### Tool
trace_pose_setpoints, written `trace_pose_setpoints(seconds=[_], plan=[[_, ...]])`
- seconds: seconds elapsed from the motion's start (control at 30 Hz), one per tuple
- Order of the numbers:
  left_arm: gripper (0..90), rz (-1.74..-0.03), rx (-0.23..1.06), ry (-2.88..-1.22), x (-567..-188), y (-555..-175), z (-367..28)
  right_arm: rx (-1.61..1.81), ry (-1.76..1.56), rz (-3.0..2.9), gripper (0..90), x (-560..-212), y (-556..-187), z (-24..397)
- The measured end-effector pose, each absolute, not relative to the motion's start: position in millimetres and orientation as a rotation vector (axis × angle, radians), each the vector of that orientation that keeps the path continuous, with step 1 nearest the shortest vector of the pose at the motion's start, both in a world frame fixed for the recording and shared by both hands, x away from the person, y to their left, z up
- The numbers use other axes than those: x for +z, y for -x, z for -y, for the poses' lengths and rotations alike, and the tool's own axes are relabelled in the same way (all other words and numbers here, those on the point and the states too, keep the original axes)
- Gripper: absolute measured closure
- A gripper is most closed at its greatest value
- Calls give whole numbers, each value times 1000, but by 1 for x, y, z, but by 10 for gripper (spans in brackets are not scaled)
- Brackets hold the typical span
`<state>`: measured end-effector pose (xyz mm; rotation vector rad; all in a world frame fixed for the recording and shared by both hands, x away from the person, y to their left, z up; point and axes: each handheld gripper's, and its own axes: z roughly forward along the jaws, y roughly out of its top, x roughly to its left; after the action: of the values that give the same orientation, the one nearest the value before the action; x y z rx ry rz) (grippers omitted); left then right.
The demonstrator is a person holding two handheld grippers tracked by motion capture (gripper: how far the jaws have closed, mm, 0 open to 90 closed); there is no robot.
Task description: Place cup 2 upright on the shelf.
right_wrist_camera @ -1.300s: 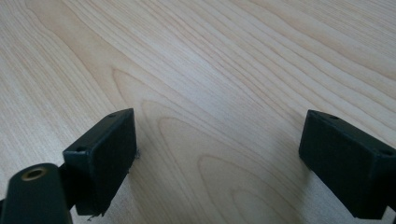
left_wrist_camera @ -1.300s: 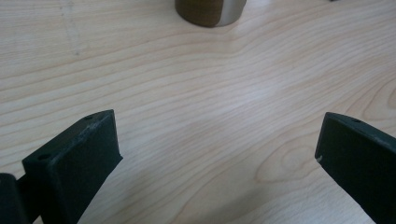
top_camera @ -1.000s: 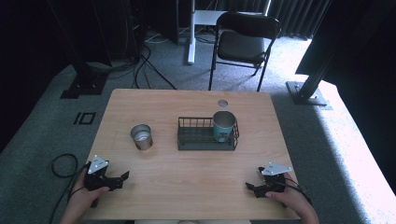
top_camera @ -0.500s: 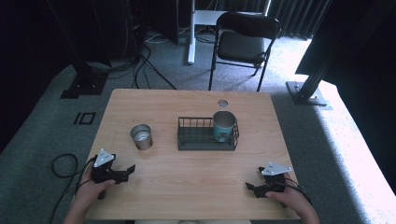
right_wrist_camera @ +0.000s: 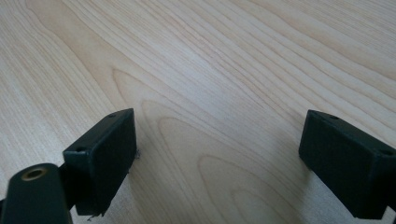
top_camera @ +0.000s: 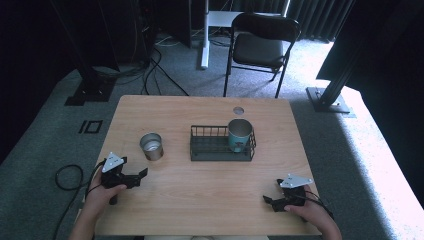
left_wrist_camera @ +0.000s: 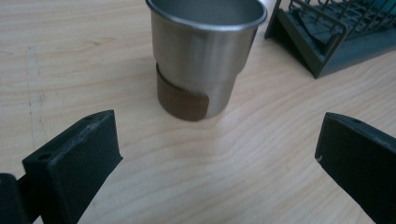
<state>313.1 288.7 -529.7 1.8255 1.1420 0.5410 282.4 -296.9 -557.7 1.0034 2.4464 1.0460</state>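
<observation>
At the near left corner of the worktop [top_camera: 200, 190], the person's left hand [top_camera: 102, 192] holds the left claw [top_camera: 141, 176] low over the wood, pointed toward the far right, its jaws spread wide with nothing between them. In the left gripper view the two black jaws stand far apart, and the steel cup [left_wrist_camera: 205, 51] stands just ahead between their lines, not touched by either. At the near right corner the right hand [top_camera: 312, 212] holds the right claw [top_camera: 268, 200] close to the surface, pointed left, its jaws likewise spread and empty over bare wood.

The steel cup [top_camera: 151, 146] stands upright and open-mouthed, left of centre, a little beyond the left claw. It is plain brushed metal, narrower at the foot, with a brown patch on the lower wall. Just to its right lies a dark wire basket [top_camera: 212, 150], with a teal cup [top_camera: 239, 134] upright at its right end.
</observation>
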Motion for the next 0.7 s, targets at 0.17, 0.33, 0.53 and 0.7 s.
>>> trace_pose_setpoints(seconds=[0.17,0.33,0.53,0.7], plan=[[4,-1125,548,-1827,-525,-321,-283,1046,-1006,-2447,108,-558,-282,297],[4,-1118,563,-1821,-520,-330,-277,1044,-1004,-2448,108,-558,-282,297],[4,-1105,557,-1831,-519,-338,-271,1045,-1004,-2447,108,-558,-282,297],[4,-1122,569,-1832,-521,-348,-269,1045,-1004,-2447,108,-558,-282,297]])
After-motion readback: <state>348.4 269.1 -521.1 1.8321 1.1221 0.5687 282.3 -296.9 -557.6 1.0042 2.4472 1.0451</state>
